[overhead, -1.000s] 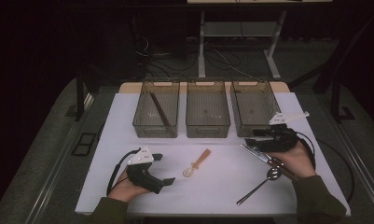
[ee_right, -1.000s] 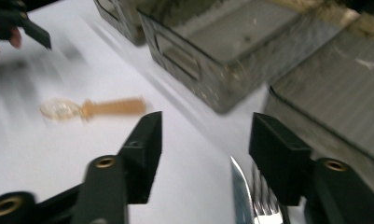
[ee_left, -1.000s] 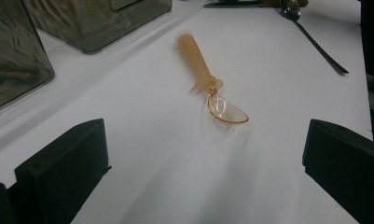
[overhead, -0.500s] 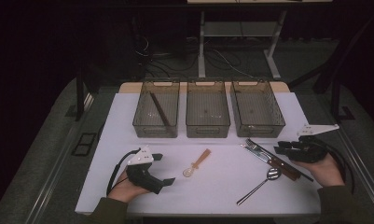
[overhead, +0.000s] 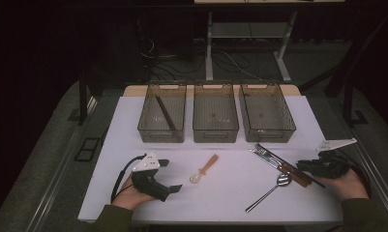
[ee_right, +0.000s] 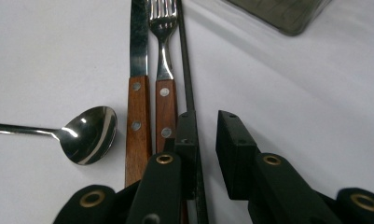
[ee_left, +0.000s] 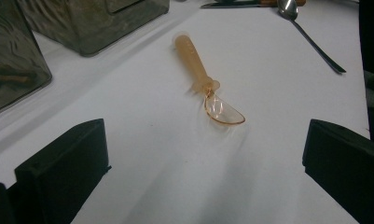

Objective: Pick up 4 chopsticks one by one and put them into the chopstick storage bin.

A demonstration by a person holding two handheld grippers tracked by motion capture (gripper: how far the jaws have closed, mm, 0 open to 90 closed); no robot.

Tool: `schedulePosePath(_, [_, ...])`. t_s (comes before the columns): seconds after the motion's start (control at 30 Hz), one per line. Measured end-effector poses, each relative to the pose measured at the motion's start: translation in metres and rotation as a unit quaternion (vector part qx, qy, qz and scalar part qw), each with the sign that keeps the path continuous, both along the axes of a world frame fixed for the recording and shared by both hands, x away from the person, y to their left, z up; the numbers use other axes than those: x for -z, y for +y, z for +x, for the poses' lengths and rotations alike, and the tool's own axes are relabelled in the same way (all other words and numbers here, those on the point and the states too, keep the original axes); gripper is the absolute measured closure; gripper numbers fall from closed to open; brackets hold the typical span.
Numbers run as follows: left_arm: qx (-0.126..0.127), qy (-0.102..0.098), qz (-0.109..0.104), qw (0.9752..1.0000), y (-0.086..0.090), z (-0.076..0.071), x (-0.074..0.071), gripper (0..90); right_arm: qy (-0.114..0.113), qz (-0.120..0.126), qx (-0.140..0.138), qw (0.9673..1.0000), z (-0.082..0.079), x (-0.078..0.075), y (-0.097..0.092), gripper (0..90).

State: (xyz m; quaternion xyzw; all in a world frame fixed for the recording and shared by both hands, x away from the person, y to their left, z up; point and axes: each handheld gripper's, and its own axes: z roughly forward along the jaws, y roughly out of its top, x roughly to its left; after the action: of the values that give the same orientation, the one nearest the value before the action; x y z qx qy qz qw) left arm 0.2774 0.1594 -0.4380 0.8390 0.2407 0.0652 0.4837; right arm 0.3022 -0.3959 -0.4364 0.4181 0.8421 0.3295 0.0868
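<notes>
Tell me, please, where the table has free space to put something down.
Free: the white table between the orange plastic spoon and the metal spoon, and the strip in front of the three bins. Crowded: the right side, where knife, fork and metal spoon lie by the right hand-held gripper.

No text, label, brand, number or sign can be read in any of the views.
</notes>
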Motion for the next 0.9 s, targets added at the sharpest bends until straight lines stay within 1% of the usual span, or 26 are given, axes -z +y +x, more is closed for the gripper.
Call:
schedulePosePath(0.1, [0.000,0.000,-0.001,1.0000,-0.0002,0.0002,0.0004,0.0,-0.003,-0.002,-0.006,1.0000,-0.0002,-0.0002,0.0023,77.9])
schedulePosePath(0.2, [0.001,0.001,0.001,1.0000,-0.0002,0.0002,0.0000,0.0,0.001,-0.009,-0.010,0.9999,0.0005,0.0010,0.0048,78.4])
schedulePosePath(0.57, [0.001,0.000,0.000,1.0000,-0.0002,0.0002,0.0001,0.0,0.000,-0.022,-0.012,0.9997,0.0015,0.0038,0.0049,79.6])
schedulePosePath(0.67, [0.001,0.000,0.000,1.0000,-0.0003,0.0002,0.0002,0.0,0.004,-0.029,-0.011,0.9995,0.0019,0.0054,0.0050,79.7])
schedulePosePath(0.77, [0.002,0.000,0.001,1.0000,-0.0004,0.0003,0.0003,0.0,0.003,-0.028,-0.013,0.9995,0.0021,0.0056,0.0045,80.1])
schedulePosePath(0.9, [0.003,0.000,0.002,1.0000,-0.0006,0.0004,0.0004,0.0,-0.002,-0.034,-0.017,0.9993,0.0021,0.0060,0.0051,81.5])
